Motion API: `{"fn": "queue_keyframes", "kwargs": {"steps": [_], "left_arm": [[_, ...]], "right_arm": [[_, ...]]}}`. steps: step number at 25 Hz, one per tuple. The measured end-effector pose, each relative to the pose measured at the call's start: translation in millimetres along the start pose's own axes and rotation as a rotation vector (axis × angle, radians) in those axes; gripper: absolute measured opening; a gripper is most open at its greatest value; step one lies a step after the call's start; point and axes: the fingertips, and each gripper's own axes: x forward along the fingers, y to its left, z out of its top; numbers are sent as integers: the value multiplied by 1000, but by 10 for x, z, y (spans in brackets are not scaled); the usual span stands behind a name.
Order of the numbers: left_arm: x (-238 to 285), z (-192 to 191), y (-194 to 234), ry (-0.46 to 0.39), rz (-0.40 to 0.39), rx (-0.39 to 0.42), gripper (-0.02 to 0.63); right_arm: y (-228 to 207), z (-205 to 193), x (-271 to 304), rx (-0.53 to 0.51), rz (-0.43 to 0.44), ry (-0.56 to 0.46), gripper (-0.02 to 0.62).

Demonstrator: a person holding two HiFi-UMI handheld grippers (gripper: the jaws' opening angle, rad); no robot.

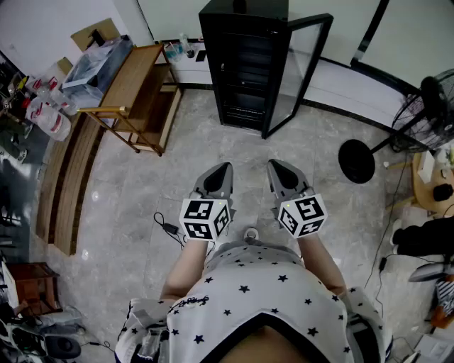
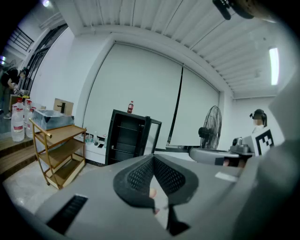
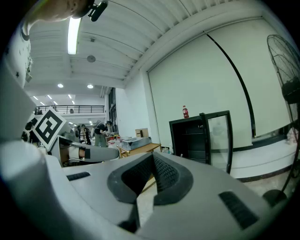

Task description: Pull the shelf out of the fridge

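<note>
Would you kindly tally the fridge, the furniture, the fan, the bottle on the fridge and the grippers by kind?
Black fridge: 1
Wooden cart: 1
Pedestal fan: 1
Red bottle: 1
Grippers: 2, left gripper and right gripper
Total: 6

White starred shirt (image 1: 262, 291); grey left gripper (image 1: 224, 170), right gripper (image 1: 274, 167); 2 marker cubes (image 1: 206, 218).

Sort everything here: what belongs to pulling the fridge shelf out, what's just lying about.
Job: black glass-door fridge, its dark inner shelves, left tongs, right tongs.
Lying about: wooden three-tier trolley, black pedestal fan, red bottle atop the fridge.
</note>
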Motion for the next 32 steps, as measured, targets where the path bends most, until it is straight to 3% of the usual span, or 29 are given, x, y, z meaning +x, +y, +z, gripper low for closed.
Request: {"fn": "queue_keyframes", "kwargs": {"steps": [9, 23, 32], "left_arm": [[-156, -86, -29, 8, 28, 70, 12], [-126, -125, 64, -13, 124, 44, 12], [33, -81, 71, -22, 132, 51, 12]], "right_arm": [[110, -49, -114, -21, 4, -4, -8], [-21, -98, -179, 24, 31, -6, -6], [-92, -102, -42, 22, 57, 8, -6]]}}
